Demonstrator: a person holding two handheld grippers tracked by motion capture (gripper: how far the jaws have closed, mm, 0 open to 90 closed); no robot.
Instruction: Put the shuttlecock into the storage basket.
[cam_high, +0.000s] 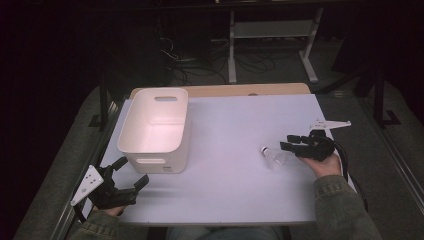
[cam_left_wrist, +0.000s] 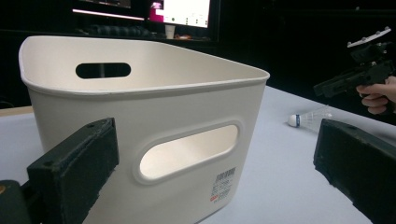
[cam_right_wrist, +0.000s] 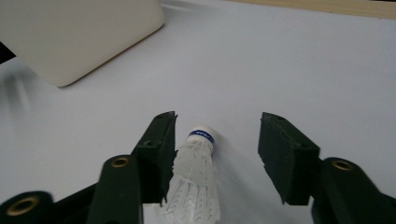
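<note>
A white shuttlecock (cam_high: 274, 157) lies on its side on the white table (cam_high: 230, 120), cork pointing toward the bin. My right gripper (cam_high: 286, 142) straddles it; in the right gripper view the shuttlecock (cam_right_wrist: 198, 172) rests against the left jaw, with a gap to the right jaw, so the right gripper (cam_right_wrist: 215, 125) is open. My left gripper (cam_high: 132, 171) stands wide open at the near left with nothing between its jaws, pointing at the white bin (cam_high: 155, 162). From the left gripper (cam_left_wrist: 217, 140), the bin (cam_left_wrist: 140, 102) looms close and the shuttlecock (cam_left_wrist: 308, 116) lies far right under the right gripper (cam_left_wrist: 345, 84).
The bin's near corner (cam_right_wrist: 70, 37) sits beyond the shuttlecock, with bare table between them. A wooden strip (cam_high: 225, 90) edges the table's far side. Table legs and cables (cam_high: 270, 55) stand on the floor behind. The right gripper's cable (cam_high: 345, 155) trails by the right edge.
</note>
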